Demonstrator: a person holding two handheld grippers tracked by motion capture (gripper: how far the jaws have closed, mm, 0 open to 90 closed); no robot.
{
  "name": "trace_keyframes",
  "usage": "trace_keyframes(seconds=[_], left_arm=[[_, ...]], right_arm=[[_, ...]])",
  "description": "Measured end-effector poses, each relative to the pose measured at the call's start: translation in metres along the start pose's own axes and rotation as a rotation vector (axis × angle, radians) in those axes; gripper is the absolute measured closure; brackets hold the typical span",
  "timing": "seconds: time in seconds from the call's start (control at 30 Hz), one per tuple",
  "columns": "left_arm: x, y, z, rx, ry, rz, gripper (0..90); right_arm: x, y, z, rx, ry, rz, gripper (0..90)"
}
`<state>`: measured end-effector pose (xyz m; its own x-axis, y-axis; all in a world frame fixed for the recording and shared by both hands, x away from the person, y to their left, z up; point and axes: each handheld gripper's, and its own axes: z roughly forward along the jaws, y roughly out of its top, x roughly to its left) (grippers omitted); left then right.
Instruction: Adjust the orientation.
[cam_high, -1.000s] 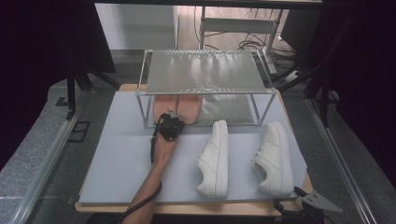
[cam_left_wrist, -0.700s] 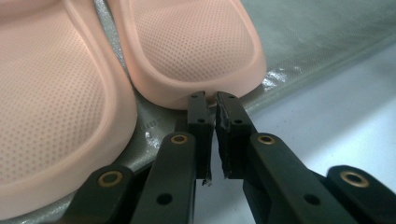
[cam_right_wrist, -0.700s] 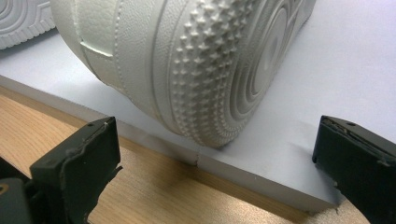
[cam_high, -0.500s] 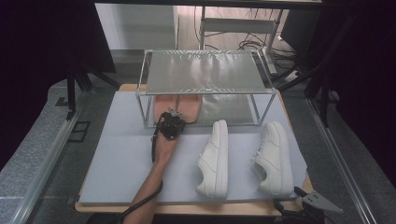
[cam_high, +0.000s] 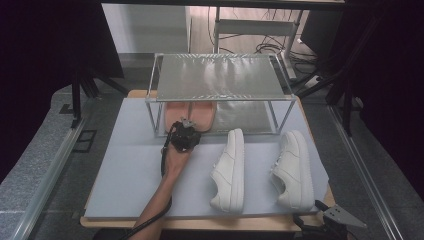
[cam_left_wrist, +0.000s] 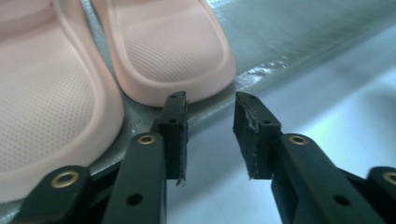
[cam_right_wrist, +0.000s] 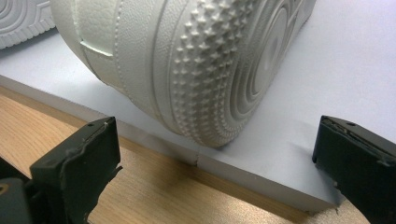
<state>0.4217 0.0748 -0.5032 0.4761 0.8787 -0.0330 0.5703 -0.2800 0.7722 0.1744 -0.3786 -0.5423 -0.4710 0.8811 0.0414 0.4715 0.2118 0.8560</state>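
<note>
Just opened left gripper (cam_left_wrist: 210, 116) jaws to narrow gap, nothing between; pink rubber slippers (cam_left_wrist: 140, 51) shelved just beyond tips. Right gripper (cam_right_wrist: 210, 163) wide, empty, white leather sneaker (cam_right_wrist: 187, 60) heel ahead. Sneakers (cam_high: 260, 167) left.

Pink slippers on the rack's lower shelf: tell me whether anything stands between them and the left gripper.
Nothing visible does. The left gripper sits just short of the two pink rubber slippers on the lower shelf of the metal-framed rack. Its jaws have just been opening, with nothing between them, and only bare shelf edge lies ahead of the tips.
</note>
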Motion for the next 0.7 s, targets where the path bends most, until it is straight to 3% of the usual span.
trace_keyframes(seconds=[0.33,0.7], left_arm=[[-0.003,-0.001,-0.017,-0.006,-0.04,-0.01,53.3],[-0.009,-0.011,-0.033,0.012,-0.076,0.019,42.3]], right_arm=[[0.0,0.0,0.0,0.001,-0.004,-0.004,0.6],[0.001,0.0,0.0,0.001,-0.004,-0.005,0.6]])
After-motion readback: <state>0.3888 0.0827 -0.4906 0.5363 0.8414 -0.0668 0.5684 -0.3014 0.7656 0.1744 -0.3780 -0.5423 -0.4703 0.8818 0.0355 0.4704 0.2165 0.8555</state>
